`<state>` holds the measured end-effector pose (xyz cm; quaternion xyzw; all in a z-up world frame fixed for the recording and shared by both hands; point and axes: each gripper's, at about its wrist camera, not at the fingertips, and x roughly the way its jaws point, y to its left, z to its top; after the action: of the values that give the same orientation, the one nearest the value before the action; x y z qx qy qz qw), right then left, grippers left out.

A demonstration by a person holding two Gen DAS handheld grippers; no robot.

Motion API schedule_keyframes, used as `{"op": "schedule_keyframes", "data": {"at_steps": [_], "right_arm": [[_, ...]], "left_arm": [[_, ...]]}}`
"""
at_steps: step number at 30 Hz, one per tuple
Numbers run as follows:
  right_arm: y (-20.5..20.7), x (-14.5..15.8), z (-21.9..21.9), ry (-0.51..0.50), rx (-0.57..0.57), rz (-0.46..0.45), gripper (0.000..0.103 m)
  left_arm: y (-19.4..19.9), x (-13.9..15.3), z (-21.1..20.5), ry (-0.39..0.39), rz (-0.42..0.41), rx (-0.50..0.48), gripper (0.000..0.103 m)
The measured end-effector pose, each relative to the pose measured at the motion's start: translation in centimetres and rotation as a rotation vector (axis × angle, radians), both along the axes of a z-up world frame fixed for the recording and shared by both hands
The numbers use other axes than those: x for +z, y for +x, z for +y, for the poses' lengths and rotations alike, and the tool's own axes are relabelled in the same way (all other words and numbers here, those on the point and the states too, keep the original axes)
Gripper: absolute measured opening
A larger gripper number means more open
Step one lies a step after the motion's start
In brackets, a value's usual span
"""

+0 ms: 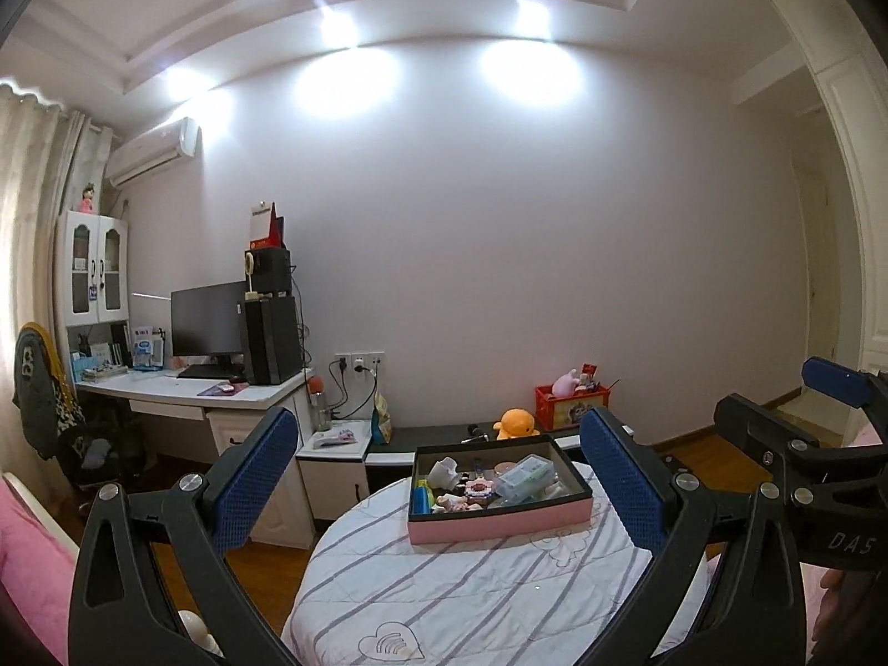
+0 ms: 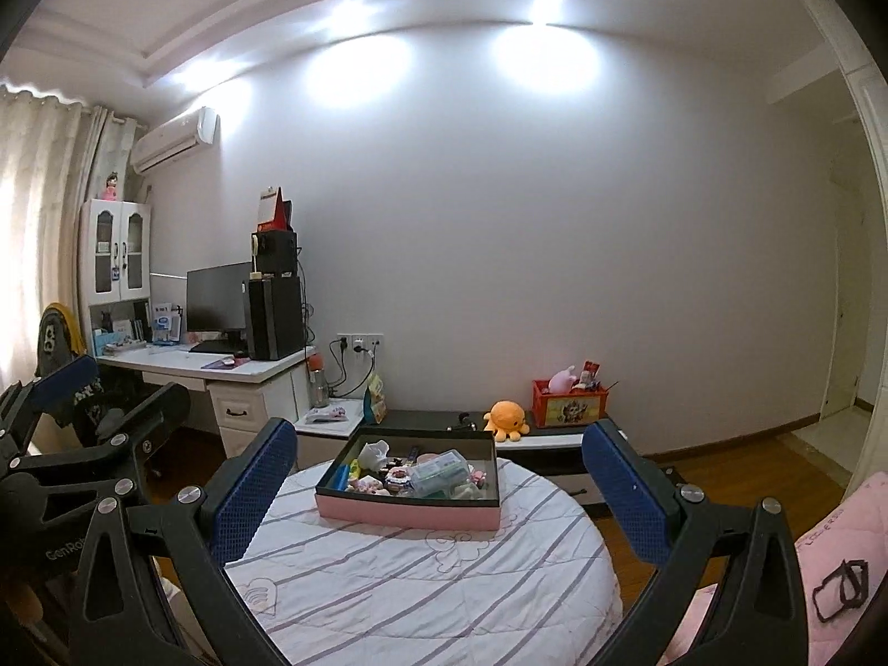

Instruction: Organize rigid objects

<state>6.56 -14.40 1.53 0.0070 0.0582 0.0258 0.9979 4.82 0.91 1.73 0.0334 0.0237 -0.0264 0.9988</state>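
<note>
A pink box (image 1: 499,524) with a dark inner rim sits on the far part of a round table with a striped white cloth (image 1: 444,599). It holds several small rigid items, among them a clear plastic case (image 1: 524,477) and a white shell-like piece (image 1: 442,470). My left gripper (image 1: 444,477) is open and empty, held well short of the box. The box also shows in the right wrist view (image 2: 408,513), with the clear case (image 2: 438,469) inside. My right gripper (image 2: 444,483) is open and empty, above the near half of the cloth (image 2: 422,583).
A low dark bench (image 1: 433,435) behind the table carries an orange plush (image 1: 516,424) and a red toy crate (image 1: 569,408). A white desk (image 1: 188,394) with monitor and black tower stands at the left. A pink cushion with black glasses (image 2: 841,588) lies at the right. Wooden floor surrounds the table.
</note>
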Motion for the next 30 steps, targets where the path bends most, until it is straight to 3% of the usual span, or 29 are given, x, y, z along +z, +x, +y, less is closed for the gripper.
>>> {"op": "schedule_keyframes", "data": {"at_steps": [16,30], "right_arm": [[-2.9,2.7,1.2,-0.029,-0.018,-0.074,0.103],[-3.3,3.0,1.2,-0.029,-0.026,-0.074,0.103]], "left_arm": [[-2.4,2.9,0.8,-0.020,-0.051,-0.001,0.103],[-2.4,3.0,0.7,-0.018,-0.054,0.004,0.103]]}}
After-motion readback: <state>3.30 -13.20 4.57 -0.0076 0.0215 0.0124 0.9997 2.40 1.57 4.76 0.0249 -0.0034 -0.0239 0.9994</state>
